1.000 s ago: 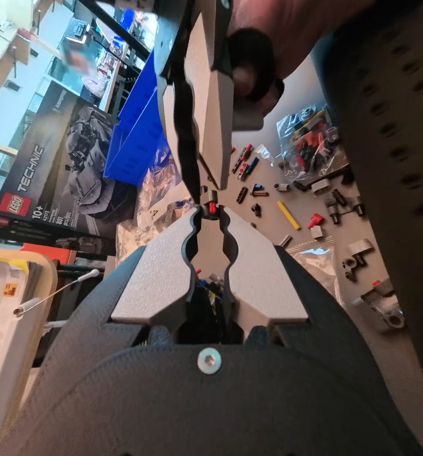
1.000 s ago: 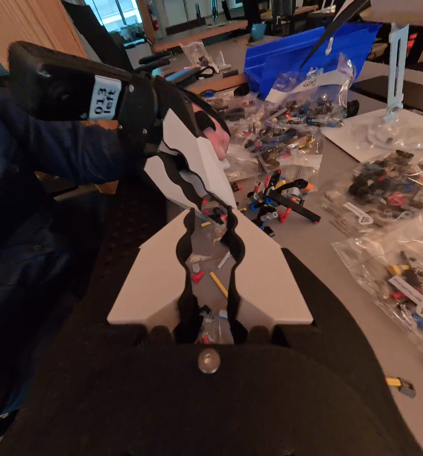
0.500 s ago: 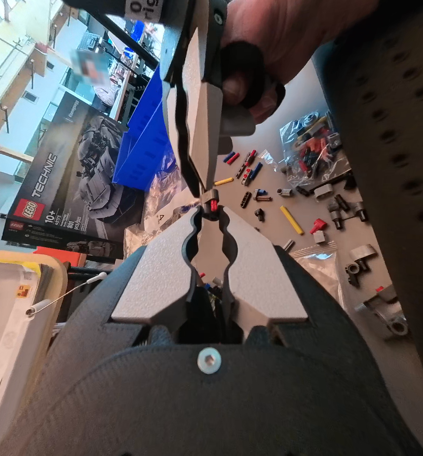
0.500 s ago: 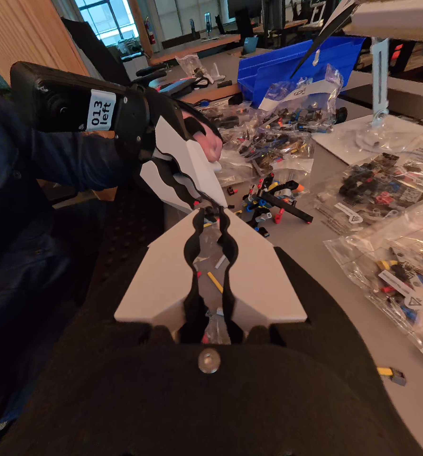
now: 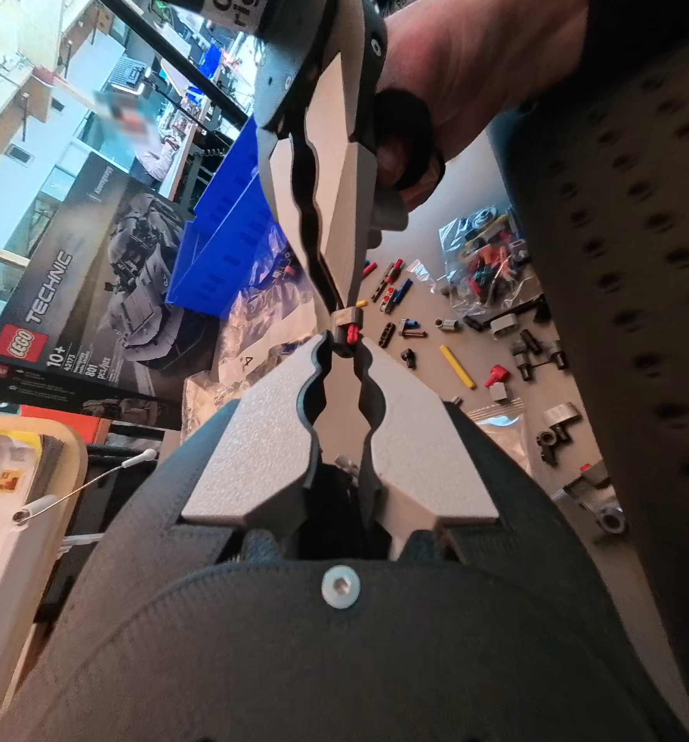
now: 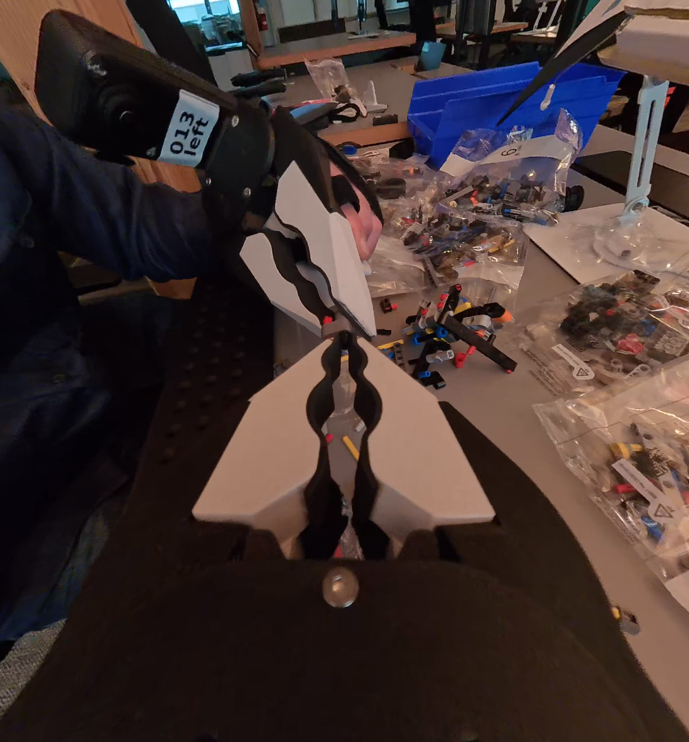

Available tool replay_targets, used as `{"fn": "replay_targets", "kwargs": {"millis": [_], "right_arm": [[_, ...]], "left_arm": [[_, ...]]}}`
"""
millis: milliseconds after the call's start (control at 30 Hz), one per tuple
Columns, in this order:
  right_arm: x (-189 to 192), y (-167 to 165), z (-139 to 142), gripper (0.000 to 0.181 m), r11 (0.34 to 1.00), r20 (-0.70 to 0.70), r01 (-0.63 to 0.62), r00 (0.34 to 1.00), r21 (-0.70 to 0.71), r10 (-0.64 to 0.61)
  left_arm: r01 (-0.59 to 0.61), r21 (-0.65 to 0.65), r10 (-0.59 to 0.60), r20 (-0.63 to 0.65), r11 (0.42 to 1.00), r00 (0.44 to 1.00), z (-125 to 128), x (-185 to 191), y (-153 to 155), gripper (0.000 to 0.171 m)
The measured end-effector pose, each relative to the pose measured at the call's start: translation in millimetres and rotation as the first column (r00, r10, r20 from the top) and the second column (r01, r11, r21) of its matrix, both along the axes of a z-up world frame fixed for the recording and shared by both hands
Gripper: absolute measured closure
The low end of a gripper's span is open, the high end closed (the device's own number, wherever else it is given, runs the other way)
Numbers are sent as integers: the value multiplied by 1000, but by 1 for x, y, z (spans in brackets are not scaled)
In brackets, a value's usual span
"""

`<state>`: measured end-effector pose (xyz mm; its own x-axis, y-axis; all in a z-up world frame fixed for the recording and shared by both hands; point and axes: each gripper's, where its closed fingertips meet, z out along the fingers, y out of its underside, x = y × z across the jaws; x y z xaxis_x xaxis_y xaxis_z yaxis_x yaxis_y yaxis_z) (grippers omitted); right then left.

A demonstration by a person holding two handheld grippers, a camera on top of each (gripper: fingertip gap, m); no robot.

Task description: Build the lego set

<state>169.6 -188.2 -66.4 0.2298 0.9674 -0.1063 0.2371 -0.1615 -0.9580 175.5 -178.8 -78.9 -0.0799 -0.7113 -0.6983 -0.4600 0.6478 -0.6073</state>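
The lego piece (image 5: 346, 330), a small grey-and-black connector with a red pin through it, is held in the air between the two gripper tips, above the tabletop (image 5: 423, 257); the left gripper (image 5: 344, 350) is clamped on its black lower part, the right gripper (image 5: 342, 305) comes down from above and is closed on its grey upper part; in the right wrist view the same piece (image 6: 336, 327) sits where the right gripper (image 6: 344, 341) meets the left gripper (image 6: 334, 317), tip to tip; a hand (image 5: 455, 92) grips the right gripper's handle, and a dark blue sleeve (image 6: 93, 225) runs behind the left one.

Below the piece, loose parts lie scattered on the tabletop: a yellow axle (image 5: 457, 366), a red pin (image 5: 496, 376), several black and grey connectors (image 5: 537, 354); a partly built assembly (image 6: 455, 325) of black beams with blue, red and yellow bits stands just beyond the grippers in the right wrist view; clear bags of parts (image 6: 475, 233) lie around it, more of them (image 6: 635, 461) along the right side.

Farther off stand blue bins (image 6: 495, 96) and the set's dark box (image 5: 85, 297) with a car pictured on it, tilted in the left wrist view; a perforated black chair (image 5: 635, 281) fills that view's right edge.
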Motion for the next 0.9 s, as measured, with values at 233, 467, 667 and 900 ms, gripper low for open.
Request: {"fn": "replay_targets", "kwargs": {"millis": [233, 467, 667, 900], "right_arm": [[1, -7, 3, 180, 999, -5, -28, 1000, 33, 28], [35, 14, 2, 181, 995, -28, 93, 995, -29, -93], [17, 10, 12, 178, 999, -117, 51, 992, -13, -52], [0, 7, 7, 179, 1000, -96, 18, 995, -20, -20]], "left_arm": [[59, -144, -53, 43, 988, 998, 6, -2, -10, 162], [-2, -206, 33, 144, 978, 989, 29, -30, 20, 162], [21, -170, -3, 103, 985, 995, 16, -18, 11, 161], [36, -126, -28, 62, 991, 998, 5, -1, 1, 160]]}}
